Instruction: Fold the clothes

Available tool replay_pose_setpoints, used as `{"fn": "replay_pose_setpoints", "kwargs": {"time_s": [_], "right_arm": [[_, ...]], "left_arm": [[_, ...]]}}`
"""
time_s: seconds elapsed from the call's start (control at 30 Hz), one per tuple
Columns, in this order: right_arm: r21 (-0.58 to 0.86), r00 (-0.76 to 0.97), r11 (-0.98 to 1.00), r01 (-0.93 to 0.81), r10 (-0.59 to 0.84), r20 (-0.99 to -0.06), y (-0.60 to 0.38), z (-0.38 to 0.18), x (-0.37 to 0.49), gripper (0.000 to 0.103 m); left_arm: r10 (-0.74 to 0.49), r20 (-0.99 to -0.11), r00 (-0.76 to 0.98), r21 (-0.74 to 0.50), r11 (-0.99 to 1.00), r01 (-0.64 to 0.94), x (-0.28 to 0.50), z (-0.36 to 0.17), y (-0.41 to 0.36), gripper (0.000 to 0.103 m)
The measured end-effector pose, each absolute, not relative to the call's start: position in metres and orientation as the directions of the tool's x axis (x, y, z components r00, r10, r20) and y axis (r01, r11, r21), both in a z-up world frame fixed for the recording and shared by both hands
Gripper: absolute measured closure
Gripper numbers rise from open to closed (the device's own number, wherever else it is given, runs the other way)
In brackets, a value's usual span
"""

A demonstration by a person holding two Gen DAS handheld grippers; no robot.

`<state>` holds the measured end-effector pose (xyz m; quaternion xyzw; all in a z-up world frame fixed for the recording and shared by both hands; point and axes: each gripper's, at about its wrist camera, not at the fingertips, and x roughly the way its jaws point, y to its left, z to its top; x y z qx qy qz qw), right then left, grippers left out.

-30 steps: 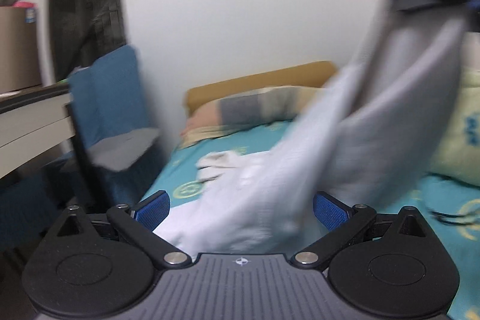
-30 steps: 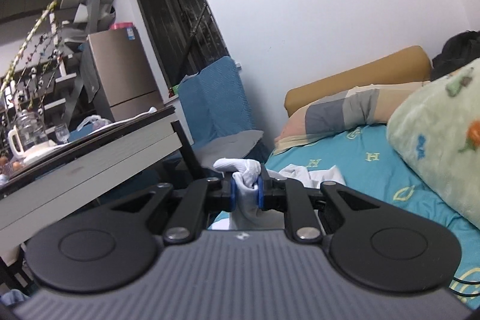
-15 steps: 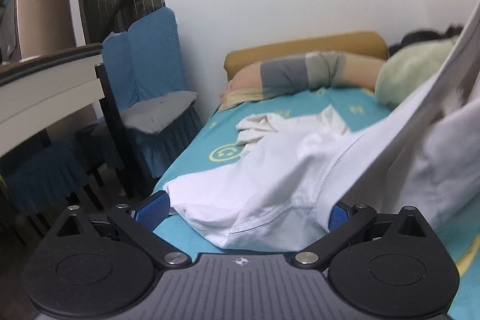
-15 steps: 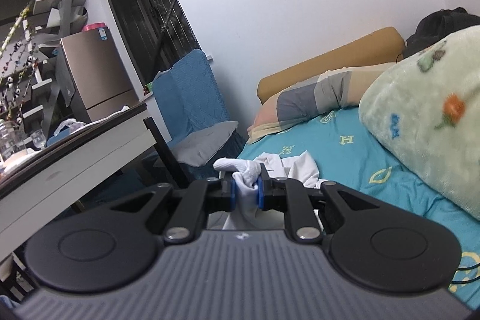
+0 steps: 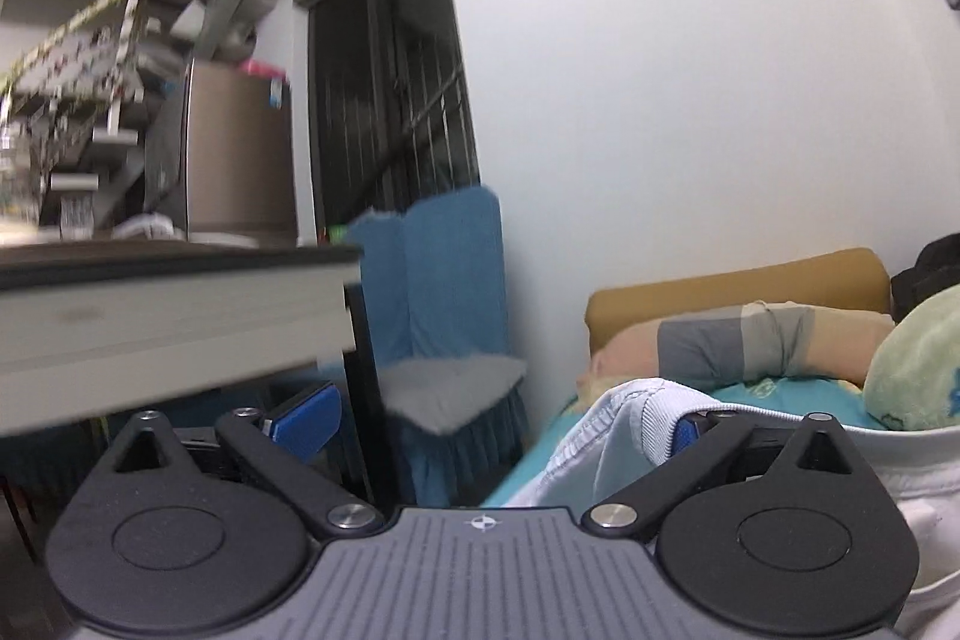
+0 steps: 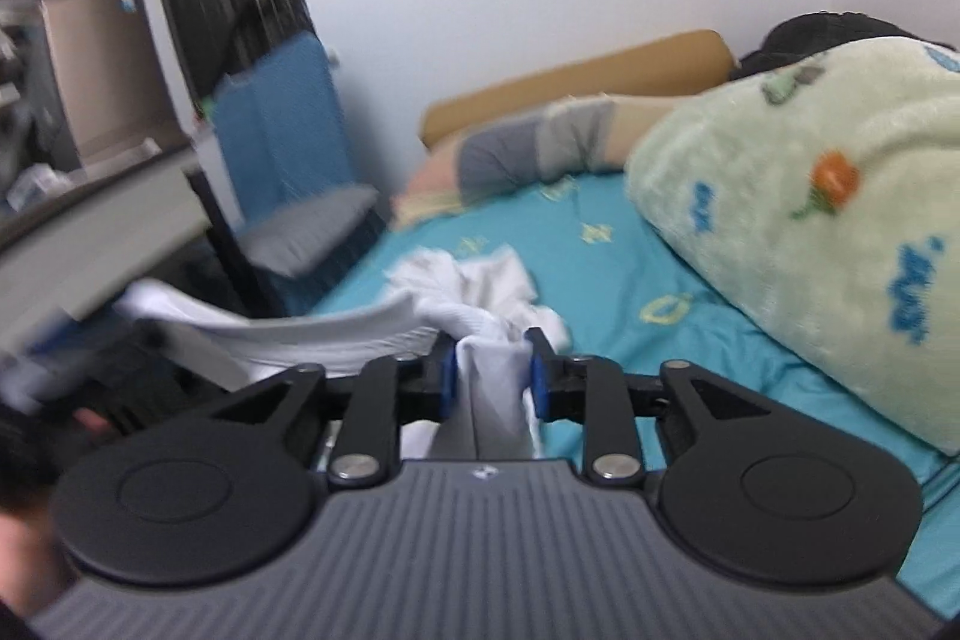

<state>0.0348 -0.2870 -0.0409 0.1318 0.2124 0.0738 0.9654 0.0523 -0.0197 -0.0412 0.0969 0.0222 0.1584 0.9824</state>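
No readable labels. Right tool (image 6: 491,379) clamped on white shirt (image 6: 336,334), now lower over the bed (image 6: 630,274). Left tool (image 5: 498,415) spread wide, shirt hem (image 5: 636,418) draped on its right finger; it's swung toward the table (image 5: 174,304).

Your left claw (image 5: 492,415) stands wide apart, its blue pads splayed. A pale white ribbed-edged garment (image 5: 636,415) drapes over the right pad (image 5: 684,433), while the left pad (image 5: 303,415) is bare. Ahead, a blue-covered chair with a grey cushion (image 5: 447,334) stands beside the dark-topped counter (image 5: 168,292) and teal-sheeted bed (image 5: 774,391).
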Motion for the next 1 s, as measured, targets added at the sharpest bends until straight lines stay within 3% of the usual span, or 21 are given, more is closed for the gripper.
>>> {"fn": "replay_pose_setpoints", "kwargs": {"time_s": [0.17, 0.4, 0.47, 0.7, 0.9, 1.0], "right_arm": [[0.156, 0.848, 0.985, -0.075, 0.145, -0.510, -0.271, -0.061, 0.049, 0.042], [0.203, 0.813, 0.970, -0.136, 0.227, -0.536, -0.264, -0.061, 0.044, 0.039], [0.213, 0.818, 0.964, -0.160, 0.250, -0.518, -0.263, -0.055, 0.041, 0.019], [0.208, 0.792, 0.962, -0.177, 0.265, -0.550, -0.256, -0.054, 0.048, 0.018], [0.254, 0.731, 0.967, 0.005, 0.170, -0.661, -0.280, -0.077, 0.068, 0.018], [0.317, 0.738, 0.942, 0.110, 0.136, -0.661, -0.300, -0.081, 0.065, 0.018]], "left_arm": [[0.301, -0.001, 0.954, 0.207, 0.933, -0.294, 0.040, -0.034, -0.028, 0.000], [0.291, 0.014, 0.956, 0.215, 0.933, -0.288, 0.031, -0.031, -0.033, 0.000], [0.290, 0.015, 0.957, 0.212, 0.934, -0.286, 0.030, -0.030, -0.033, 0.000], [0.279, 0.054, 0.959, 0.229, 0.931, -0.284, 0.024, -0.026, -0.036, 0.000], [0.267, 0.076, 0.961, 0.232, 0.932, -0.277, 0.017, -0.023, -0.039, 0.000], [0.254, 0.069, 0.965, 0.242, 0.934, -0.263, 0.015, -0.026, -0.041, 0.000]]}}
